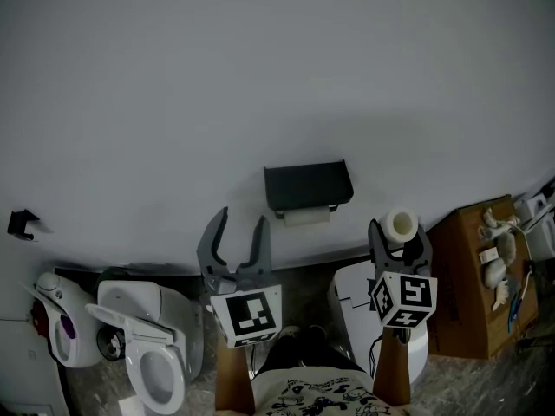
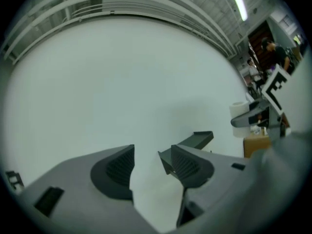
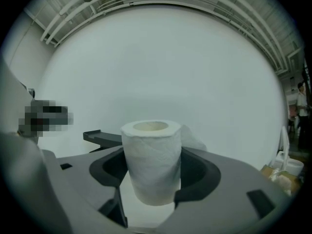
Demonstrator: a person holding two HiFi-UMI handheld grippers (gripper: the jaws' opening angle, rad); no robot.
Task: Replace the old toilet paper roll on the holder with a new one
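A dark toilet paper holder [image 1: 308,185] hangs on the white wall, with a thin old roll [image 1: 307,217] under its lid. My right gripper [image 1: 399,235] is shut on a new white roll [image 1: 401,224], held upright to the holder's right; in the right gripper view the new roll [image 3: 151,161] stands between the jaws, the holder [image 3: 102,138] behind at left. My left gripper [image 1: 238,230] stands open and empty, below and left of the holder. In the left gripper view the holder [image 2: 197,140] shows past the right jaw.
A toilet [image 1: 147,341] with raised seat stands at lower left, a white bin [image 1: 360,306] below the right gripper. A brown cardboard box [image 1: 481,276] with items on top is at the right. A small black hook [image 1: 22,224] sits on the wall at left.
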